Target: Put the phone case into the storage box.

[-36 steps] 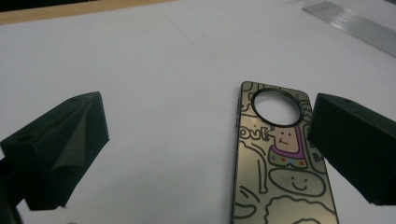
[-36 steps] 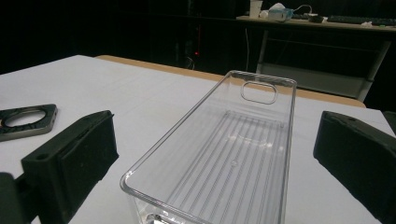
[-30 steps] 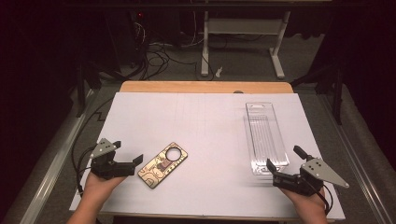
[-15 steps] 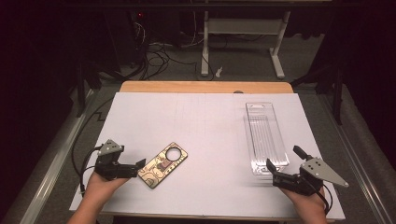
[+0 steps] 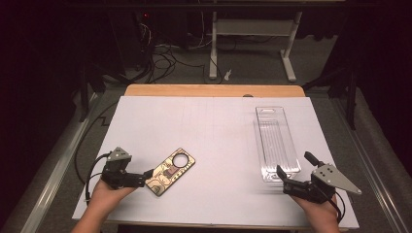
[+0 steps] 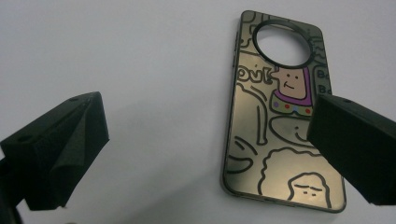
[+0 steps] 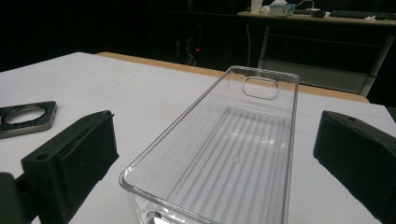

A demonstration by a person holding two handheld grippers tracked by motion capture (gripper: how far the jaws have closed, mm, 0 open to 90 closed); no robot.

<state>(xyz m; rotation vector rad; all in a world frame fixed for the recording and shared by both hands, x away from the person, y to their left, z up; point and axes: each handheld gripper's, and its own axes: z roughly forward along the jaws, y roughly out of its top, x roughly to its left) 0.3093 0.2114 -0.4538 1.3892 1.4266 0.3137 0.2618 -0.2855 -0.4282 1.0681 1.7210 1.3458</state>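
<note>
Gold-toned phone case [image 6: 280,116] lies flat (cartoon side up), partly under the left gripper's [image 6: 205,154] wide jaws.

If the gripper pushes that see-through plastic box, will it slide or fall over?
The clear box would probably slide rather than tip: it lies long, low and flat on the smooth white table. It looks thin-walled and empty, so likely light. Its glossy walls may be slippery for the open right gripper.

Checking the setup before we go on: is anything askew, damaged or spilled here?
Nothing stands out. The gold cartoon-printed phone case lies flat but diagonal on the white table cover, and the clear ribbed plastic tray stands upright, empty and unbroken. No spills.
</note>
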